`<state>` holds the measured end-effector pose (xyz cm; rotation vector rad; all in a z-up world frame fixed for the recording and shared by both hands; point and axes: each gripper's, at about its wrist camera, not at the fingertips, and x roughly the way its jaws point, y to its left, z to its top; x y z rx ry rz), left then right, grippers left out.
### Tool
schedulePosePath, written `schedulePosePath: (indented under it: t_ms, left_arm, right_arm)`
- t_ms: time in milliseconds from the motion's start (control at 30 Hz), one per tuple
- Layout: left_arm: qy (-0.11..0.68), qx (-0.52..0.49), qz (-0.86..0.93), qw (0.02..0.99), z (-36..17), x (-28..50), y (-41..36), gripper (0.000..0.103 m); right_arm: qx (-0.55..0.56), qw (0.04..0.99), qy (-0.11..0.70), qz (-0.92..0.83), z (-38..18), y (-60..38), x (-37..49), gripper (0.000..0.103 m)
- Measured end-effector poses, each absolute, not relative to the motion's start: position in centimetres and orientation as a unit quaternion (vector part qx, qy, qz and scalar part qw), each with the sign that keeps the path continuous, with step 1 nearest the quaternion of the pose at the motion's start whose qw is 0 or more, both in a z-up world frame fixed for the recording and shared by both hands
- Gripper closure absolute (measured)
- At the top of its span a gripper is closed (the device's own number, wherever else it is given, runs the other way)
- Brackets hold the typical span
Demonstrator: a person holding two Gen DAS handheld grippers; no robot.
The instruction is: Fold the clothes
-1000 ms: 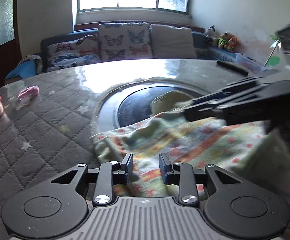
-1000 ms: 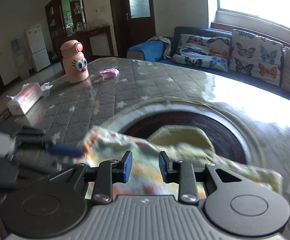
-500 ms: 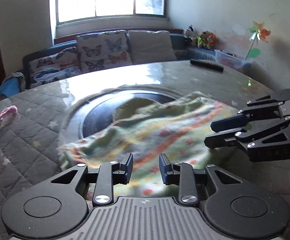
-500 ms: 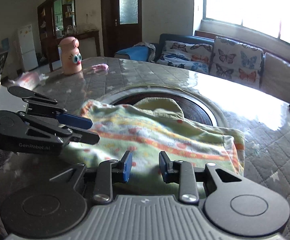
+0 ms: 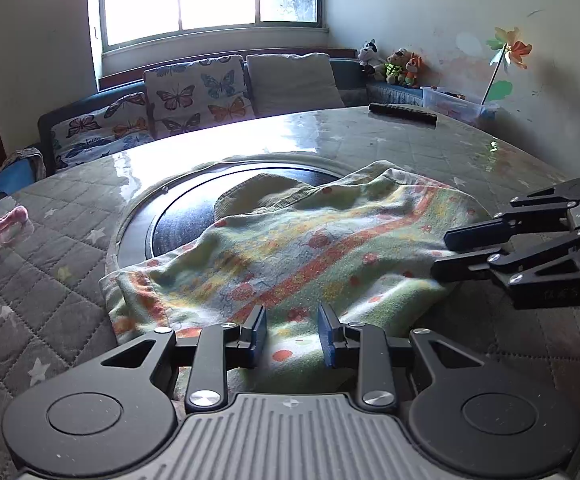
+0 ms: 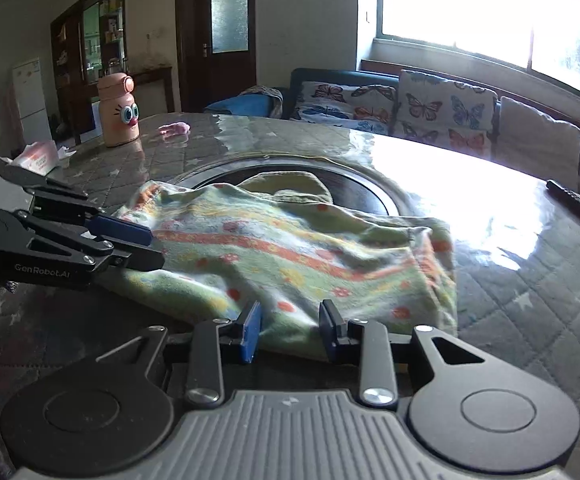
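Note:
A green garment with orange stripes and red flowers [image 5: 310, 248] lies folded on the quilted table cover, partly over the dark round turntable [image 5: 194, 216]. It also shows in the right wrist view [image 6: 282, 248]. My left gripper [image 5: 292, 334] is open, its jaws apart over the garment's near edge. My right gripper [image 6: 290, 330] is open at the garment's other near edge. Each gripper shows in the other's view: the right one [image 5: 454, 252] at the garment's right side, the left one [image 6: 146, 246] at its left side, both with jaws apart and empty.
A pink cartoon bottle [image 6: 117, 110], a tissue pack [image 6: 40, 156] and a small pink item [image 6: 175, 129] stand at the table's far left. A black remote [image 5: 403, 114] lies at the far right edge. A sofa with butterfly cushions [image 5: 194, 96] lies behind.
The garment has been laid down flat on the table. Both grippers have drawn back toward its near edge, and the right gripper has swung from over the cloth to its right side.

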<state>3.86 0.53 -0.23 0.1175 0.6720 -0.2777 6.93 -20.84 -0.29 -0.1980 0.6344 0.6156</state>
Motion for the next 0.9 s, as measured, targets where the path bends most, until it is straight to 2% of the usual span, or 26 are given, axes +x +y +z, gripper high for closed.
schedulePosePath:
  t_ms: [133,233,500,667,900]
  left_arm:
    - [0.328,0.058,-0.134,0.933,-0.3,3.9,0.5,0.072]
    - [0.328,0.055,-0.133,0.934,-0.4,3.9,0.6,0.072]
    - [0.328,0.054,-0.131,0.934,-0.5,3.9,0.7,0.072]
    - [0.328,0.045,-0.129,0.935,-0.6,3.8,1.2,0.069]
    - [0.329,0.031,-0.141,0.933,-0.7,3.8,1.9,0.069]
  right_arm:
    - [-0.064,0.910,0.317,0.258,-0.2,-22.7,8.3,0.073]
    - [-0.049,0.912,0.330,0.239,-0.8,-24.2,9.0,0.082]
    - [-0.052,0.921,0.299,0.245,0.5,-23.3,10.2,0.078]
    - [-0.058,0.914,0.329,0.230,-1.5,-23.4,11.6,0.080]
    - [-0.084,0.913,0.326,0.229,-1.6,-23.2,10.3,0.080]
